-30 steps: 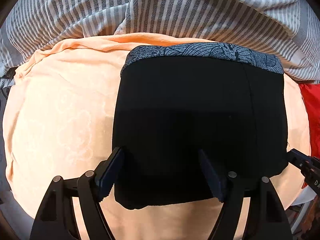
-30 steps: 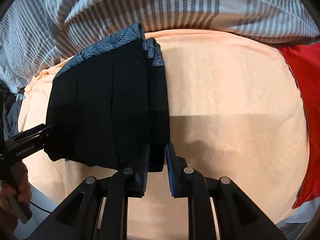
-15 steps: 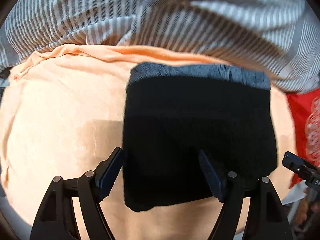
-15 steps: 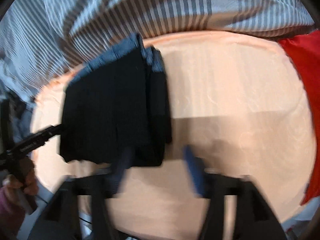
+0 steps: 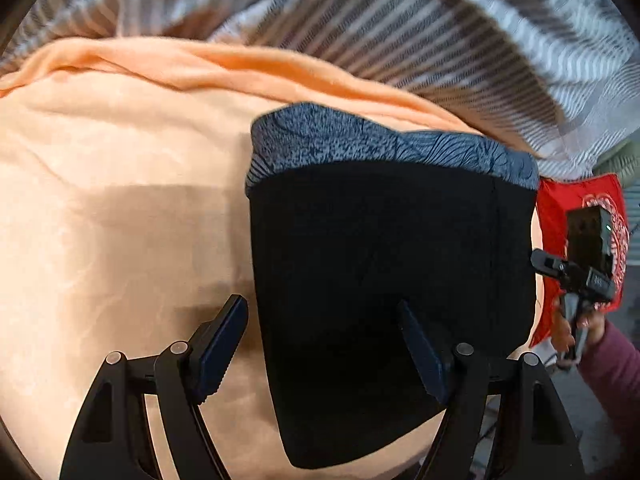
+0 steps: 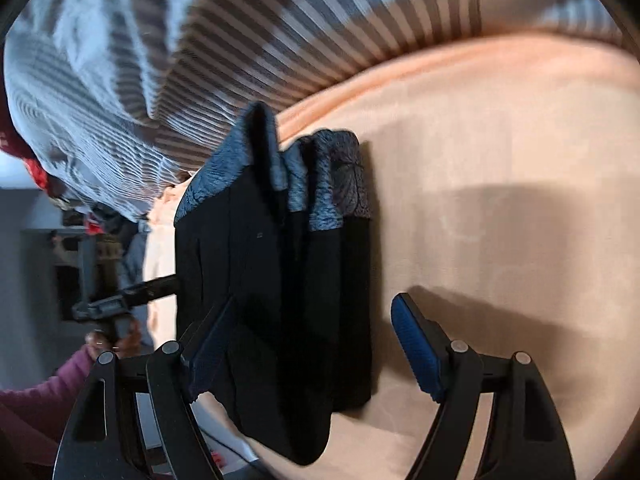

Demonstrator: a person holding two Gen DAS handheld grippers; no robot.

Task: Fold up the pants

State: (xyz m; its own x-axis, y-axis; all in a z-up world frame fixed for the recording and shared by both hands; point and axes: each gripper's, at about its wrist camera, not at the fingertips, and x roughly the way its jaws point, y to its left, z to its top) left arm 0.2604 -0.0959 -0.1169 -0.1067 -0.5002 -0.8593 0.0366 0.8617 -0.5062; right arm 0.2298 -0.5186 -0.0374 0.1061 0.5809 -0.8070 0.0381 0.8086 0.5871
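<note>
The black pants [image 5: 384, 280] lie folded into a compact stack on the peach blanket [image 5: 120, 220], with their blue-grey patterned waistband [image 5: 360, 144] at the far edge. My left gripper [image 5: 326, 350] is open and empty, its fingers hovering over the stack's near left part. My right gripper [image 6: 314, 352] is open and empty above the stack's near right edge [image 6: 352, 300]; several folded layers show there. Each gripper also shows in the other's view: the right one [image 5: 576, 276] beside the stack, the left one [image 6: 128, 300] at its left side.
A grey-and-white striped cover [image 5: 440, 20] is bunched along the far side of the blanket. A red cloth [image 5: 580, 216] lies to the right of the pants. The blanket [image 6: 500, 200] lies bare to the right of the stack in the right wrist view.
My right gripper has opened, letting go of the stack's right edge, and has pulled back. My left gripper stayed open and drew back from the stack.
</note>
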